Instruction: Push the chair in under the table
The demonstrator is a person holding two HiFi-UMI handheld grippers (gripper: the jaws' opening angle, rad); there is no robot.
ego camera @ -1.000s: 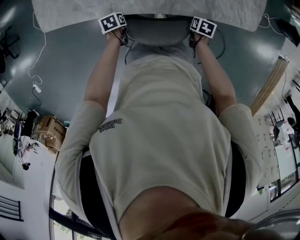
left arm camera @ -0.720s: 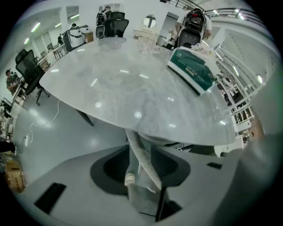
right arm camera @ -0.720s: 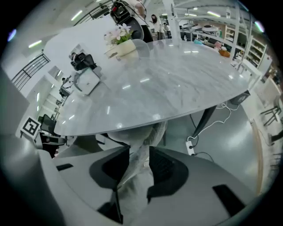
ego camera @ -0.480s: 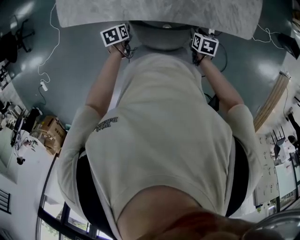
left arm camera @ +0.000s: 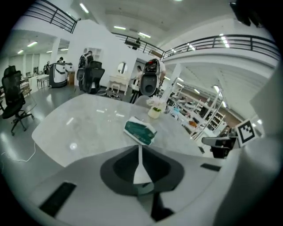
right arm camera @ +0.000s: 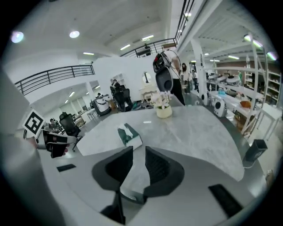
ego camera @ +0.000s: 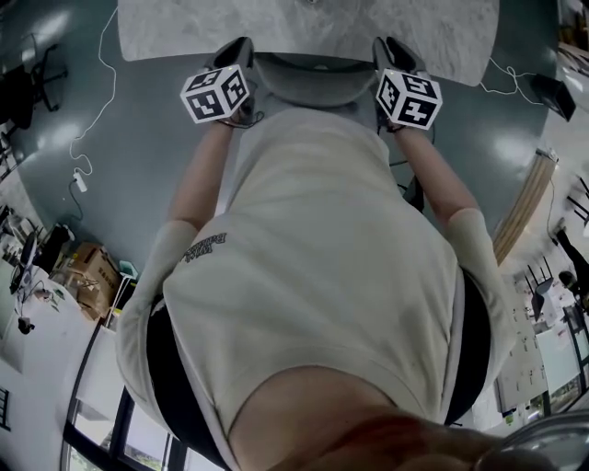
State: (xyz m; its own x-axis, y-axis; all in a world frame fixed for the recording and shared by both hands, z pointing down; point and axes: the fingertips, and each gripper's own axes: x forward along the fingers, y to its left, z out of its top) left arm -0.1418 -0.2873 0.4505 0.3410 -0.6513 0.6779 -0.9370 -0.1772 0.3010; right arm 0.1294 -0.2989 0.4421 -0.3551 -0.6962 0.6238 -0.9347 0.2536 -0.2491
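In the head view the grey chair backrest [ego camera: 308, 81] sits right at the near edge of the marble table [ego camera: 184, 28], the seat hidden beneath it. My left gripper [ego camera: 235, 55] hovers at the backrest's left end and my right gripper [ego camera: 393, 53] at its right end; both are lifted off it. In the left gripper view the left gripper [left arm camera: 139, 152] has its jaws closing to a thin slit, nothing between them. In the right gripper view the right gripper [right arm camera: 139, 161] is closing too, a clear gap left, empty. The chair is out of both gripper views.
On the table [left arm camera: 84, 119] lie a green tissue box [left arm camera: 139, 131] and a small flower pot [left arm camera: 154, 110]. Office chairs [left arm camera: 12, 99] stand on the floor to the left. White cables [ego camera: 87, 110] trail over the floor. Cardboard boxes [ego camera: 87, 271] sit behind me.
Both grippers have come up off the chair backrest toward the camera, their marker cubes now larger. The backrest stays against the table edge.
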